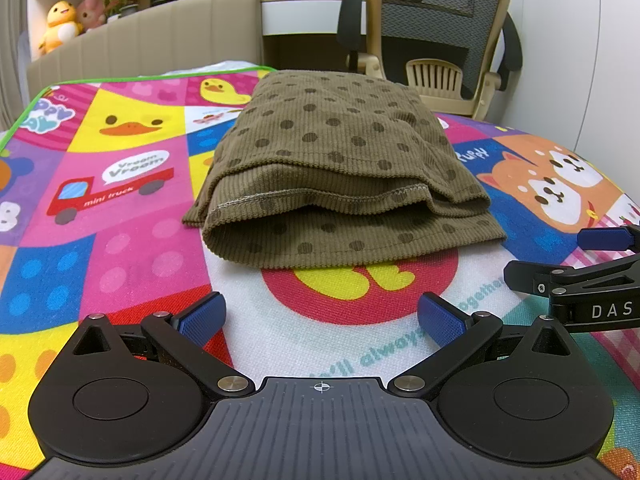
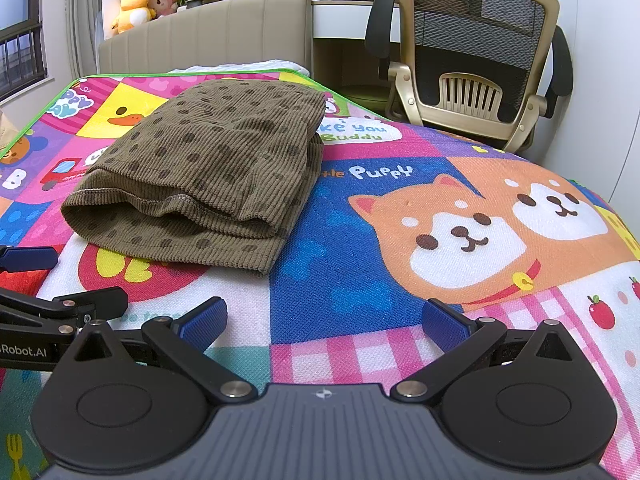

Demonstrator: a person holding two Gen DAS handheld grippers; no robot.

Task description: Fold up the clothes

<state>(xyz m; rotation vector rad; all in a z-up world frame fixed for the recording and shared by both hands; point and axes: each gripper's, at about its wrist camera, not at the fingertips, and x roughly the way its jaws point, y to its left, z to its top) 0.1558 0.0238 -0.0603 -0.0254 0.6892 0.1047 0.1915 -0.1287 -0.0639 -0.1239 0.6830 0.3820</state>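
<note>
Step in hand: fold looks done, I judge; next move, if any, calls for squaring the loose near hems. Item: olive dotted garment [image 1: 340,168], ribbed, folded into a thick bundle, lying on the cartoon play mat [image 1: 120,216]. My left hand-held gripper [image 1: 320,318] and right hand-held gripper [image 2: 324,320]: both spread wide, empty, near its front edge.

Ribbed corduroy garment [image 1: 336,168], woven matt mat [image 1: 132,248]
</note>
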